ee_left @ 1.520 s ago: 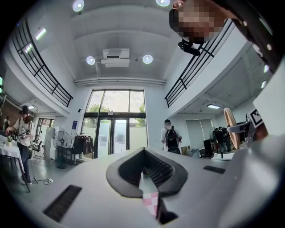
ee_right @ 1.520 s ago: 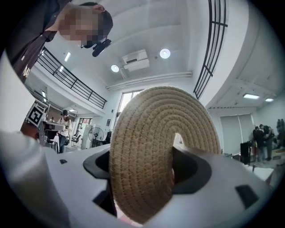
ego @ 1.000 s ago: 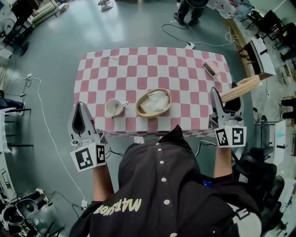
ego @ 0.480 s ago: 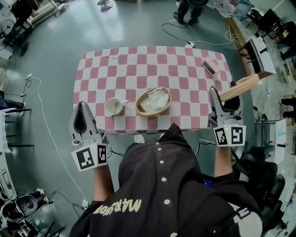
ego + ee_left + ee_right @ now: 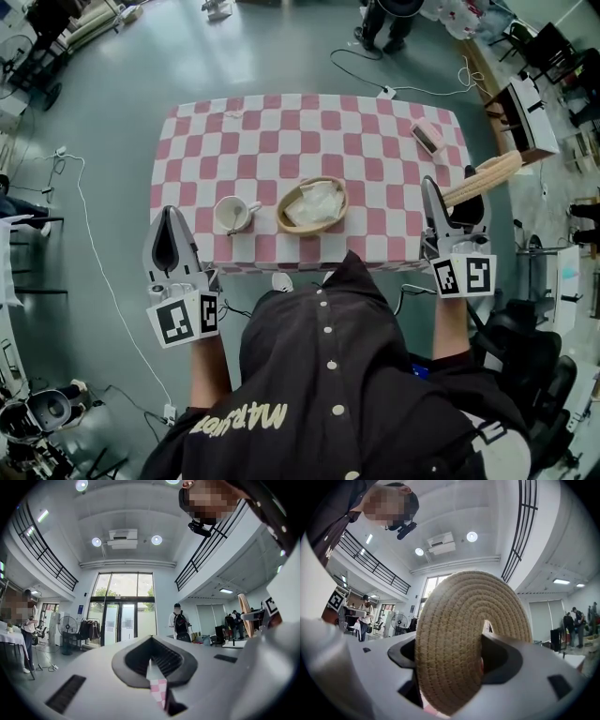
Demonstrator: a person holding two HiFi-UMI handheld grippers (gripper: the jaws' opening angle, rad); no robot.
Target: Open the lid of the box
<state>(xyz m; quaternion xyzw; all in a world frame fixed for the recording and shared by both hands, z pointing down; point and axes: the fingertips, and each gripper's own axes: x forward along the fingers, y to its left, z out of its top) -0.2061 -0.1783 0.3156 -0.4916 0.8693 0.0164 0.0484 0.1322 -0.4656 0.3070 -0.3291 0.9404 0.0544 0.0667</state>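
The checked tabletop lies in front of me. The things on it sit toward its near half, within easy reach of both arms. The box is a woven basket, near the middle of the near edge. It is open at the top, with something white and crumpled showing inside.

Its woven lid is off and well apart from it. My right tool has it pinched across its thickness, so the coiled disc stands on edge between the jaws. It sticks out to the far right, past the tabletop's right edge. I judge that this hold keeps the flat lid from swinging and leaves the basket mouth clear. The jaws stand fairly wide only because the lid's rim fills them.

To the left of the basket, just beside it, is a white cup with what looks like a spoon in it. A small pink box rests near the far right corner, clear of everything else.

My left tool hangs at the near left corner with its jaws together and nothing in them. Only a sliver of checked cloth shows past the tips. It is parked there because the lid needed one tool alone. As I read it, the opening is done, and the lid has yet to be set down.
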